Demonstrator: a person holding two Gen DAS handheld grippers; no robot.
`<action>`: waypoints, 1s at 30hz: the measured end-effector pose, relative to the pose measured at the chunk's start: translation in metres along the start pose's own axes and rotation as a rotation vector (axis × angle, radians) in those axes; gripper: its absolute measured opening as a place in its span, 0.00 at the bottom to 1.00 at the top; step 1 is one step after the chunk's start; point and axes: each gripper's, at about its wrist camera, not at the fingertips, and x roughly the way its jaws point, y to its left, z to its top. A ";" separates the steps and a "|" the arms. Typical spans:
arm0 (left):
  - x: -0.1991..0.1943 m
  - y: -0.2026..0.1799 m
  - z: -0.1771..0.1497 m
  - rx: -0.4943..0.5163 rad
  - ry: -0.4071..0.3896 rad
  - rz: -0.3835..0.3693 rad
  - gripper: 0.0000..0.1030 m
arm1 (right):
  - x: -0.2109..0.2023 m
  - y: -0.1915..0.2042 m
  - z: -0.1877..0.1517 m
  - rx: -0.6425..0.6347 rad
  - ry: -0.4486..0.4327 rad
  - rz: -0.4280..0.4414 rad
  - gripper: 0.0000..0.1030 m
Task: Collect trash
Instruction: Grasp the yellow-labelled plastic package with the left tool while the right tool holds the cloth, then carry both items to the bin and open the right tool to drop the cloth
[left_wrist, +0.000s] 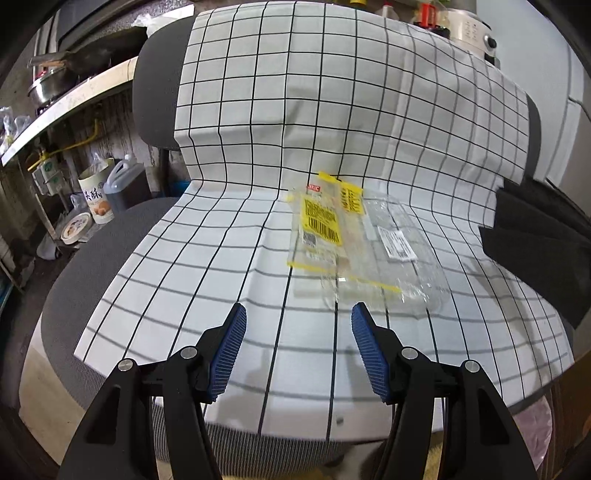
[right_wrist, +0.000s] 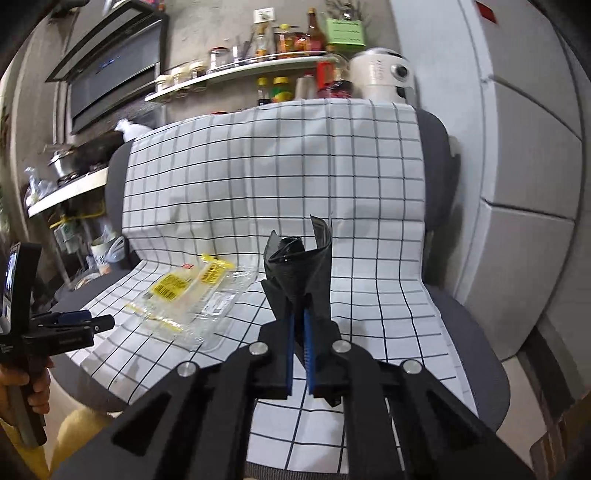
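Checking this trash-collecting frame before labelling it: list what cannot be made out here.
- Black bag: right wrist view, right gripper pinches it; bunched folds hide whether it is open. Left wrist view cuts it at the right edge.
- Clear wrappers: overlapping and see-through, so their count is unclear; label print too small.
- Left gripper: right wrist view shows it side-on, hiding its gap.

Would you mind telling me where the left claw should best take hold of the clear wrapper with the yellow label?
Probably the near edge of the clear wrapper, approached from the seat's front: it lies flat on the checked cloth, nearest the open left claw.
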 end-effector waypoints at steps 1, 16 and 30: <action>0.003 0.001 0.003 -0.005 0.004 -0.005 0.58 | 0.004 -0.002 -0.001 0.012 0.005 0.000 0.05; 0.087 0.008 0.045 -0.108 0.104 -0.118 0.46 | 0.024 -0.021 -0.013 0.056 0.060 -0.016 0.05; 0.008 -0.016 0.060 -0.059 -0.160 -0.235 0.01 | 0.017 -0.018 -0.008 0.072 0.031 -0.010 0.05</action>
